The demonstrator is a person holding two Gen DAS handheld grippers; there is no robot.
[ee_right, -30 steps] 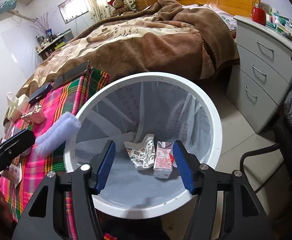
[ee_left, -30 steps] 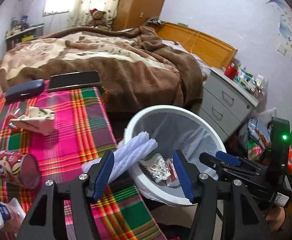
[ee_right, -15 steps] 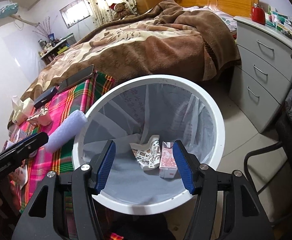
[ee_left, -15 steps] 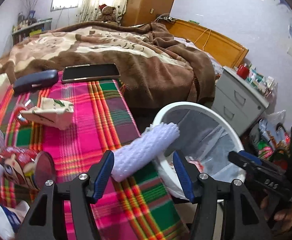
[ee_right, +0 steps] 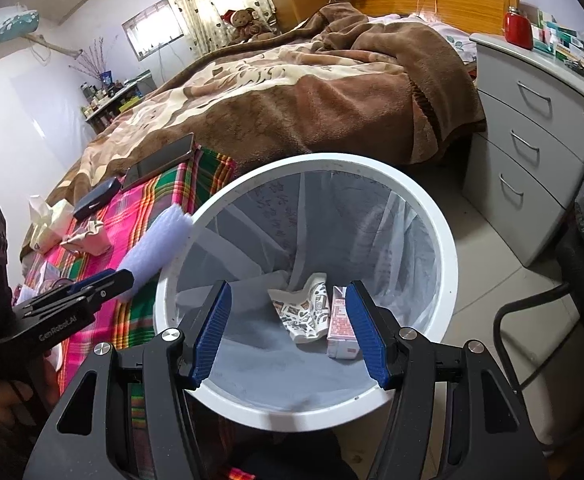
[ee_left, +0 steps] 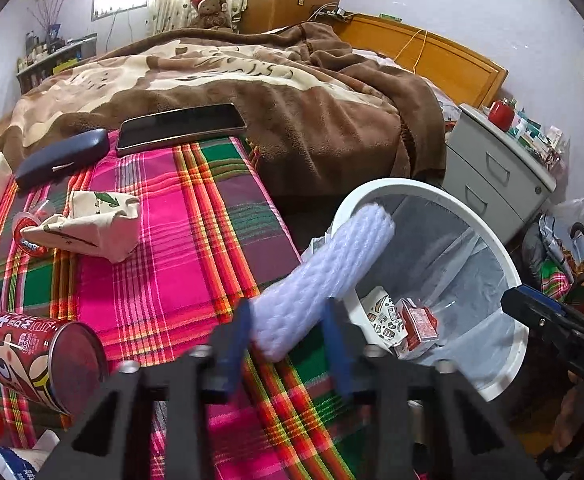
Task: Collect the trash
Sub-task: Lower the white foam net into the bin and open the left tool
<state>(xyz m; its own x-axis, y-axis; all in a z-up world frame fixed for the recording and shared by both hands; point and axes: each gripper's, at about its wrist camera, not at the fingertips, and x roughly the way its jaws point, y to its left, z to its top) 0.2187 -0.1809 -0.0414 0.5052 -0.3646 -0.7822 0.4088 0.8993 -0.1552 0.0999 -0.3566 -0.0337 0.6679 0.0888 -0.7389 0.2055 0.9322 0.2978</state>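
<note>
The left claw (ee_left: 285,330) has its blue pads closing around the near end of a pale lavender foam sleeve (ee_left: 324,272), though motion blur makes it hard to say whether both pads are touching it; I cannot tell if the grip is firm. The sleeve lies on the plaid cloth of the tabletop (ee_left: 195,248), pointing toward 1 o'clock, with its far end against the rim of the white trash bin (ee_left: 516,304). In the right wrist view the same sleeve (ee_right: 157,240) sits at 10 o'clock of the bin (ee_right: 448,256), touching the rim's outer edge. The right claw (ee_right: 287,330) hangs open above the bin's mouth, holding nothing. Inside the lined bin lie a crumpled printed wrapper (ee_right: 306,312) and a small pink carton (ee_right: 342,328), side by side. Still on the tabletop are a toppled red can (ee_left: 43,356) at 8 o'clock, a crumpled paper carton (ee_left: 91,226), a dark glasses case (ee_left: 61,158) and a phone (ee_left: 181,125).
</note>
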